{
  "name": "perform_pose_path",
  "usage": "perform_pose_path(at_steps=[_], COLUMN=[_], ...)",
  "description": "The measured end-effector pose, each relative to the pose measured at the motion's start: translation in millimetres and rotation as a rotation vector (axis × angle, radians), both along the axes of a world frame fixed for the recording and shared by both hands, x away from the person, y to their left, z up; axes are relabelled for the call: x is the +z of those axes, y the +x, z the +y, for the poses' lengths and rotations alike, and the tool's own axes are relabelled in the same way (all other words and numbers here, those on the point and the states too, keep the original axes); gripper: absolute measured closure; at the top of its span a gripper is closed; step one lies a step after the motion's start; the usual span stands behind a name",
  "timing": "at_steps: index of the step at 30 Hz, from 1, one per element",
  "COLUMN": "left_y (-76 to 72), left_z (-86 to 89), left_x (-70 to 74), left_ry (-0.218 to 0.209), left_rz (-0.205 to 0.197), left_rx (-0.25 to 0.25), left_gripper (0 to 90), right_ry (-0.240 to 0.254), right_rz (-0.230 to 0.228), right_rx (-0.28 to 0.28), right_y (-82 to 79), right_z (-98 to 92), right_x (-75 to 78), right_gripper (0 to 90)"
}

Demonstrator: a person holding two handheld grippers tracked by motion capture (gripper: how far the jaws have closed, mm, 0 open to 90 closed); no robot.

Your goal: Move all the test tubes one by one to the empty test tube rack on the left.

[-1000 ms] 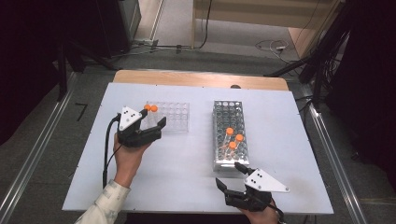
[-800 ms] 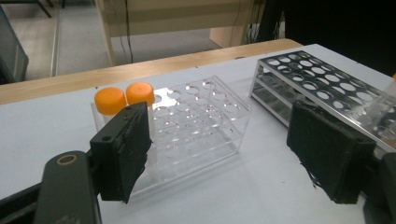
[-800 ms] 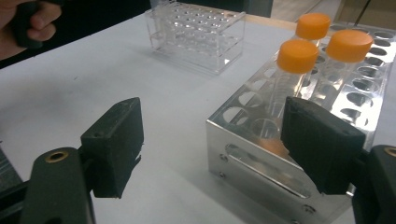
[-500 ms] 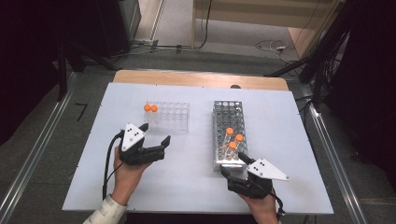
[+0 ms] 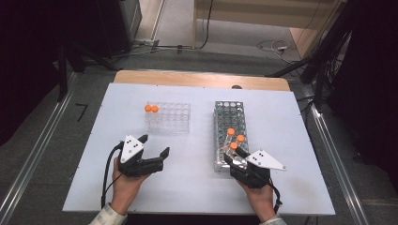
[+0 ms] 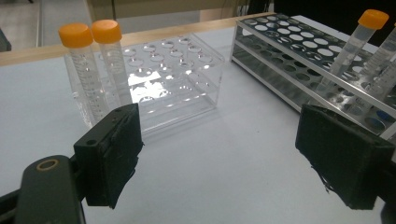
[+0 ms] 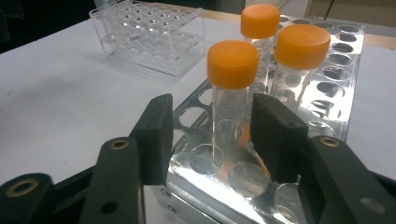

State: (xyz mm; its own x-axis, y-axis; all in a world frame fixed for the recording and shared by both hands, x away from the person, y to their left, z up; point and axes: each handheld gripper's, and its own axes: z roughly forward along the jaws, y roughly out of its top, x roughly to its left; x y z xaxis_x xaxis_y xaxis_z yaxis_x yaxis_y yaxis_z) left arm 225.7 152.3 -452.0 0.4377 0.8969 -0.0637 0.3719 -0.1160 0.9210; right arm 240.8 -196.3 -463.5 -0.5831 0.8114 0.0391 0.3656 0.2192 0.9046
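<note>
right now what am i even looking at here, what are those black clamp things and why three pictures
A person sits at a white table and holds a hand-operated gripper in each hand; there is no robot arm. The high view looks down from above. The other two pictures come from small cameras riding on each gripper, looking along its black jaws.

The left gripper hangs over bare table with its jaws wide apart, holding nothing. Ahead of it stands a clear plastic rack with two orange-capped tubes at one corner.

The right gripper is at the near end of a metal rack holding three orange-capped tubes. Its jaws have just been closing around the nearest tube. A gap shows on each side of the tube, so it is between the jaws but not yet gripped.
</note>
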Motion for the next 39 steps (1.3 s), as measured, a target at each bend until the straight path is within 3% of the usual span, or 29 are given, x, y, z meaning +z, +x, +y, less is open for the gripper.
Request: perform_pose_path(at_steps=[17, 39], left_y=[-3.9, -5.1], left_z=[-4.7, -4.5], left_x=[2.3, 3.7], left_ry=[-0.003, -0.005], left_rz=[-0.011, -0.013], left_rx=[-0.020, -0.020], left_gripper=[15.4, 15.3], right_ry=[-0.014, -0.021], right_rz=[0.004, -0.072], right_rx=[-0.031, -0.035], right_y=[11.1, 2.1], right_z=[2.7, 2.4], right_x=[-5.4, 13.5], right_gripper=[71.0, 71.6])
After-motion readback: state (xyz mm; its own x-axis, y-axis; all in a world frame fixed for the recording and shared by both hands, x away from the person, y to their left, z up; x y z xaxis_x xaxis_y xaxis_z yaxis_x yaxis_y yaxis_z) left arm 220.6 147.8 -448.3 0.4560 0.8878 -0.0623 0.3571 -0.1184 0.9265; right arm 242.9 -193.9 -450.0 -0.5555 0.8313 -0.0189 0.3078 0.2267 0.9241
